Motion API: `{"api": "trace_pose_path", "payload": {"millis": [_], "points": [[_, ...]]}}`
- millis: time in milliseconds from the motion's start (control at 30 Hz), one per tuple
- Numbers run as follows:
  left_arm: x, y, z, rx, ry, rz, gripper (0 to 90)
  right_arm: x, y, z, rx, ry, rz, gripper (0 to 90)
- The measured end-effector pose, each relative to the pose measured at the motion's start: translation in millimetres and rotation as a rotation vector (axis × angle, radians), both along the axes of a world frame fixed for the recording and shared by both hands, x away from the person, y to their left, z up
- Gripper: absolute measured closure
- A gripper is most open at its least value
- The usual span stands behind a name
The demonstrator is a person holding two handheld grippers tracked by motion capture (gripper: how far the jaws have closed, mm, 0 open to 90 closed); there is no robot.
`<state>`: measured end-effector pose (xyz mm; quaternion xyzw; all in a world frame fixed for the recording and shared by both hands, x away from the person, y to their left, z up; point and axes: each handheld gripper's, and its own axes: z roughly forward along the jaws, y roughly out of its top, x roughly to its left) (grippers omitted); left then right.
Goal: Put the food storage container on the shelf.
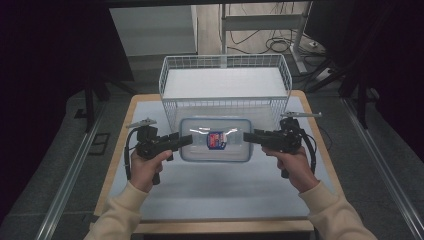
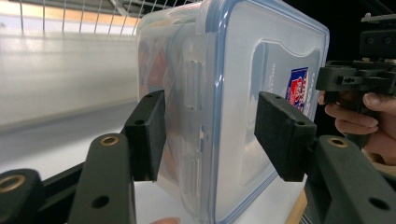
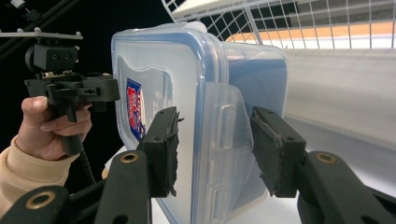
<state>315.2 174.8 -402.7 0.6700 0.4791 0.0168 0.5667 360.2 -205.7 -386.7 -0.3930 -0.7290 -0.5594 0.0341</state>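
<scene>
Left gripper (image 1: 184, 140): jaws clamped on container (image 1: 216, 139) at its 9 o'clock end | Container: lidded, clear, held between both grippers, wire basket (image 1: 225, 80) at 12 o'clock | Right gripper (image 1: 248, 136): jaws clamped on its 3 o'clock end flap | Risk: uneven hand movement could tilt or slip the smooth plastic; the flap may flex loose.

Light falls from above onto the pale table (image 1: 210, 190), bright at the centre, while the room at 9 and 3 o'clock sinks into near black. Glare streaks the box (image 1: 216, 139) lid at 12 o'clock of its label. In the gripper views the near jaws are soft, the white background washes out, and the basket (image 3: 299, 18) wires bow towards the edges.
</scene>
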Motion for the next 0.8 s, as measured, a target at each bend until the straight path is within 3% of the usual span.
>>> {"api": "trace_pose_path", "payload": {"millis": [800], "points": [[28.5, -3.6, 57.8, 0.028, -0.085, 0.007, 44.9, 26.4, -2.1, 51.0, 0.016, -0.062, -0.011, 52.5]]}}
